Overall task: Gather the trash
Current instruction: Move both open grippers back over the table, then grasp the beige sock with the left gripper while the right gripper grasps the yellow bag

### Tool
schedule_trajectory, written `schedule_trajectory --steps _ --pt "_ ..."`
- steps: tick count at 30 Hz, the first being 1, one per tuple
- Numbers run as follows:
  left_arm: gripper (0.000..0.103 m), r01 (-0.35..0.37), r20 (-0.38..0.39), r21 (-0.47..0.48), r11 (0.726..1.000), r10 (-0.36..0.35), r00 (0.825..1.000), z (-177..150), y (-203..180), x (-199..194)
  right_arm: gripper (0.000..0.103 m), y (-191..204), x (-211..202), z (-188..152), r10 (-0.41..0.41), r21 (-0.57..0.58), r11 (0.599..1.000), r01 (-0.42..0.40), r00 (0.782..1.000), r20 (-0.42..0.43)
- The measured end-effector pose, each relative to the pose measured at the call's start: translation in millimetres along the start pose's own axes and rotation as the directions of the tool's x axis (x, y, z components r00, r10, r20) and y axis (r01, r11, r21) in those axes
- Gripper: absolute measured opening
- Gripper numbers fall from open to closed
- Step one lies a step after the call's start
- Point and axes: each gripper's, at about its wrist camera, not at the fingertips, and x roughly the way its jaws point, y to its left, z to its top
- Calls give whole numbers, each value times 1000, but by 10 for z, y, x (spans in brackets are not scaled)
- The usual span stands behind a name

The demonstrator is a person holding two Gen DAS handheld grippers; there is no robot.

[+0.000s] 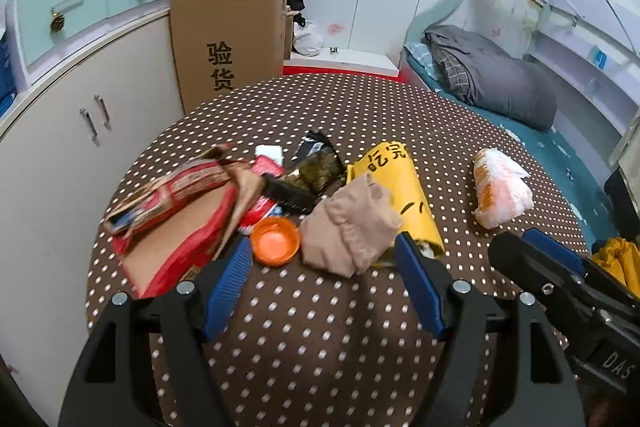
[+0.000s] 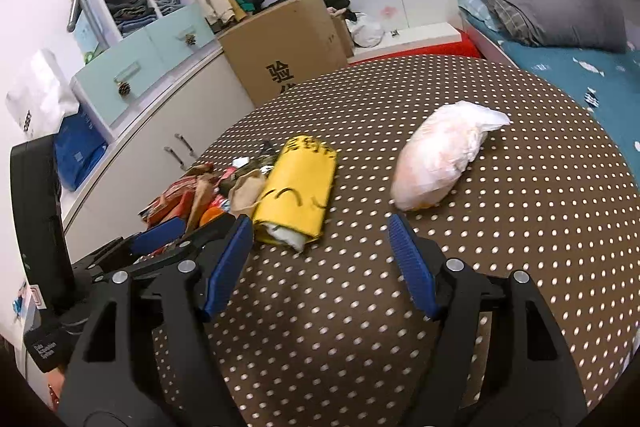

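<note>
Left wrist view only: orange lid (image 1: 275, 240), beige crumpled paper (image 1: 349, 229), black comb (image 1: 289, 195) and red snack box (image 1: 176, 227) lie heaped on the polka-dot table (image 1: 320, 327); most are masked in the right wrist view.
Right wrist view only: the yellow packet (image 2: 298, 189) shows its open near end with white stuffing; a black stand (image 2: 38, 223) rises at the left edge.
Both views: the white plastic bag (image 2: 438, 157) lies apart from the heap, to the right of the yellow packet.
Left gripper (image 1: 324, 267): low over the table, jaws spread wide, holding nothing; one blue pad sits by the orange lid, the other by the yellow packet's near end.
Right gripper (image 2: 320, 247): level beside it, jaws likewise apart and empty, facing the gap between yellow packet and white plastic bag.
Hard to make out: the dark wrappers behind the heap; the cardboard box (image 1: 230, 43) print is cut off by the table edge.
</note>
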Motion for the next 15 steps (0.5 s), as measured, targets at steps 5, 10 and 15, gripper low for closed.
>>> schedule_trajectory --steps 5,10,15 --pt "60 37 -24 0 999 -37 999 54 10 145 70 -52 107 59 15 17 1000 -15 1000 -10" --pt "3 127 -28 -9 992 -127 991 67 20 180 69 -27 189 63 36 29 999 -35 999 -31" --pt "2 109 28 -25 994 -108 994 56 73 44 69 23 285 80 54 46 998 -52 997 -50"
